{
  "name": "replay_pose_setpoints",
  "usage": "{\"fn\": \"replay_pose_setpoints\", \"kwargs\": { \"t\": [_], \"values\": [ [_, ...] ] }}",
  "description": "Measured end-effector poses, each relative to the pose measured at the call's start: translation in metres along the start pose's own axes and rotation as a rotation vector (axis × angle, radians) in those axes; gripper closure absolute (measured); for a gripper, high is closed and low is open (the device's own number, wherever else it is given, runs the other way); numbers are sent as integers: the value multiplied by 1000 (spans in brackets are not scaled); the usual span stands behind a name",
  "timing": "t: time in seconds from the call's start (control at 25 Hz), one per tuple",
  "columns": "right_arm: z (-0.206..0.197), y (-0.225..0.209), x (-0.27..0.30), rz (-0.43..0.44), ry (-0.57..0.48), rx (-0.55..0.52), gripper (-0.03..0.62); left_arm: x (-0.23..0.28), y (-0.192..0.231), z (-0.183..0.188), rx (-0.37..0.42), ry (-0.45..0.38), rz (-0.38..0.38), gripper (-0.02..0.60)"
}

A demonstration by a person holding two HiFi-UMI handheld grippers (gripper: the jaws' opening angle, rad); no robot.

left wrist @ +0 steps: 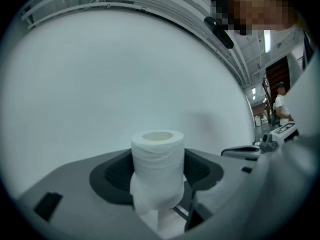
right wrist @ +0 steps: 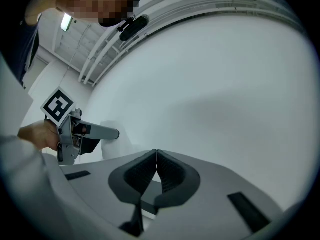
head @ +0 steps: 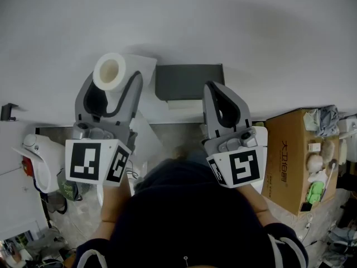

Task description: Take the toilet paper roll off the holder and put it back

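My left tool clamps the soft white toilet-paper roll; its loose tail could snag the grey holder at 3 o'clock.

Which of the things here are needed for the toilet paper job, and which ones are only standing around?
For the job: roll, held in the left gripper; holder on the wall; right gripper, shut and empty.

Lying about: cardboard box with odds and ends in it; white device at left.
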State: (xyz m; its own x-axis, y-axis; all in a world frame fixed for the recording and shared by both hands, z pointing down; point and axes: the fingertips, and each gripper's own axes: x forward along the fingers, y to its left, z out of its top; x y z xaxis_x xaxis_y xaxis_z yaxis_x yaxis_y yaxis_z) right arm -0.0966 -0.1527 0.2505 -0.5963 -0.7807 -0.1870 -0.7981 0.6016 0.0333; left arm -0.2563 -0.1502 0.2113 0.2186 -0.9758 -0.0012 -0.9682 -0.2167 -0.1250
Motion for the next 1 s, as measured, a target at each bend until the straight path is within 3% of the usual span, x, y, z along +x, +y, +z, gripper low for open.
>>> {"fn": "replay_pose_setpoints", "kwargs": {
  "t": [0.4, 1.0],
  "values": [
    [-6, 1, -5, -30, 8, -2, 577, -3, 13, -3, -5, -2, 6, 290],
    [11, -17, 3, 20, 6, -29, 577, -10, 30, 14, -9, -11, 119, 290]
  ]
}}
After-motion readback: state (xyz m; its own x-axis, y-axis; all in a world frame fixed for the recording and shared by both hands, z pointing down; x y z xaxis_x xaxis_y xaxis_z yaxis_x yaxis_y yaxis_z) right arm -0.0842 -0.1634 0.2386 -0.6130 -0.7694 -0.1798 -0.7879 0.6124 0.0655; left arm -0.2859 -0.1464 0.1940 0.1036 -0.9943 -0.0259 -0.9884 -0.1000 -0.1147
